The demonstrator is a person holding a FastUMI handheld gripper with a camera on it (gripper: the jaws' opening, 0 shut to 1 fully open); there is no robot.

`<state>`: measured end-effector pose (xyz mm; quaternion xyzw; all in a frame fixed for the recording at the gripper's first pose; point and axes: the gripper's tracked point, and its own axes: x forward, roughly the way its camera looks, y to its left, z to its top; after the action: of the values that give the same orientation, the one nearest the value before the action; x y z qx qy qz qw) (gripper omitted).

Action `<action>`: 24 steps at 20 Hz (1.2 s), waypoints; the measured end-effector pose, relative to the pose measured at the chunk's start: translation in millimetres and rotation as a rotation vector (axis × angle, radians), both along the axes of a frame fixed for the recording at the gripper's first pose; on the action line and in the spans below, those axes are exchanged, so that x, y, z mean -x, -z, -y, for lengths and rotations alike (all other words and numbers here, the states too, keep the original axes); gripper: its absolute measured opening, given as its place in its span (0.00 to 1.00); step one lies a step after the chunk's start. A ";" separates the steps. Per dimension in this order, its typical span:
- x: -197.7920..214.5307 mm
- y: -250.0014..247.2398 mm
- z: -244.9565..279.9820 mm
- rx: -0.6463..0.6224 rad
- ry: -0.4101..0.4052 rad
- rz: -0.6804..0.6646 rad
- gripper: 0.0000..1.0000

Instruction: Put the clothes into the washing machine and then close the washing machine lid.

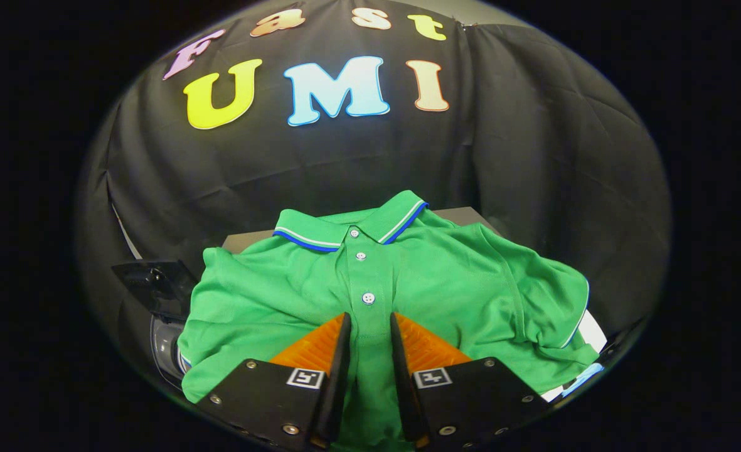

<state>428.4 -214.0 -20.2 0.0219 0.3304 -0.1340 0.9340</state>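
Observation:
A green polo shirt (408,282) with a blue-and-white trimmed collar lies spread out, front up, over a dark flat surface (245,240). Its buttoned placket runs straight toward me and passes between my fingers. My gripper (368,323) sits low over the shirt's front, just below the lowest button. The fingers are drawn close together with the placket fabric pinched between them. Under the shirt's left edge I see part of a grey rounded body (166,345) with a dark raised panel (150,282), which may be the washing machine and its lid; the rest is hidden.
Black cloth walls close in behind and on both sides. A white edge (594,333) and a bit of light blue (583,380) peek out under the shirt's right sleeve.

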 end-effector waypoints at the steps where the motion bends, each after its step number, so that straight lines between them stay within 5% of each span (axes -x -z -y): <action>1: -0.3 0.0 1.4 0.004 -0.008 -0.024 0.34; 6: -0.9 -7.1 -0.1 0.062 -0.021 -0.036 0.02; 24: -6.1 -130.2 -33.4 0.102 -0.018 0.212 0.00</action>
<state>434.6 -180.6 110.0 -0.0144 0.2227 -0.1394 0.9648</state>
